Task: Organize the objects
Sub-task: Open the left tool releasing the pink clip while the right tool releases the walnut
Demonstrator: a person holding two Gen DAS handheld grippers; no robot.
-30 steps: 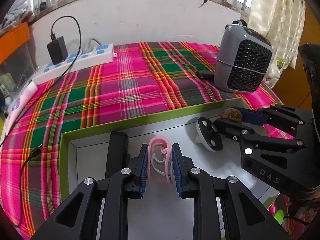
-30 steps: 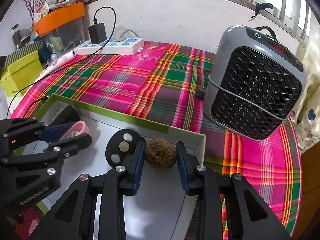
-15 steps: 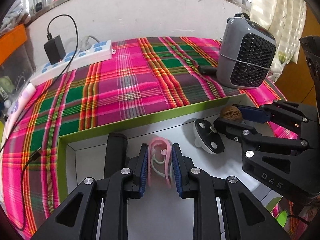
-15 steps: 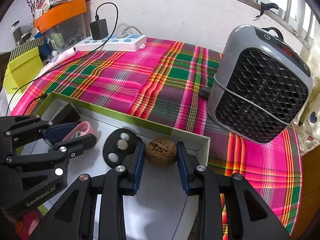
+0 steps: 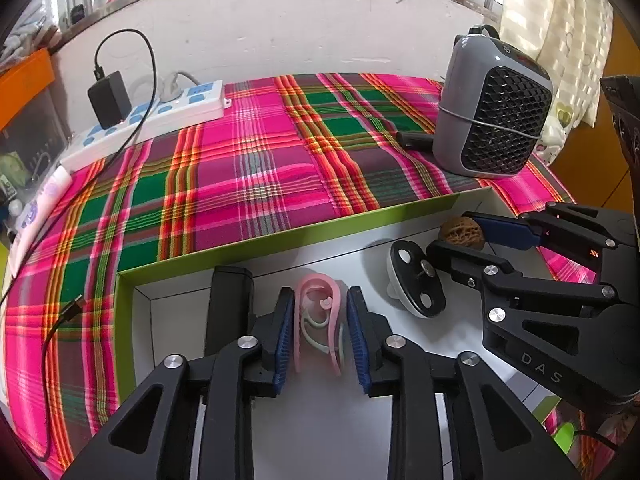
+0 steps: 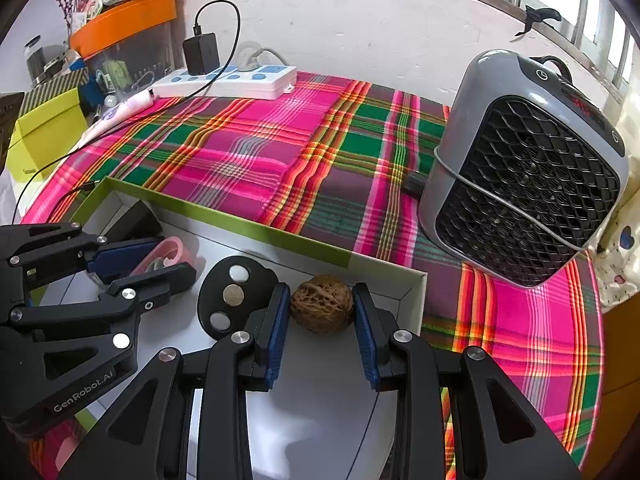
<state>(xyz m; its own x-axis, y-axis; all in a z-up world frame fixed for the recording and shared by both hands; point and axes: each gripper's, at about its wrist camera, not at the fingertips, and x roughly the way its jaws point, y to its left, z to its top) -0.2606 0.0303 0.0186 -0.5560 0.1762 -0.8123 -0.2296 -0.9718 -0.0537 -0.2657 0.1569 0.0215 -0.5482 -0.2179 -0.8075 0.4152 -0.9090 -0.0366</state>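
**Two grippers in the box, one letting go**

Two things differed from a second earlier: your left gripper point(image 5: 318, 332) had just been opening, and a sliver of space showed on each side of the pink clip point(image 5: 316, 320), where before the blue pads pinched it. The clip still stood between the spread jaws, resting on the white floor of the green-rimmed box point(image 5: 280, 236). Your right gripper point(image 6: 322, 320) had not changed; its pads were pressed against both sides of the walnut point(image 6: 322, 304), low in the box's far right corner, near the wall.

Between the two tools lay the black disc point(image 6: 230, 296) with three pale spots, just left of the right gripper's left finger. A black block point(image 5: 230, 304) stood just left of the left gripper. Beyond the box, the grey heater point(image 6: 524, 168) sat on the plaid cloth point(image 5: 248, 168), the power strip point(image 5: 160, 116) by the wall.

You could not tell whether the walnut touched the floor. The block's lower part was hidden behind the left finger.
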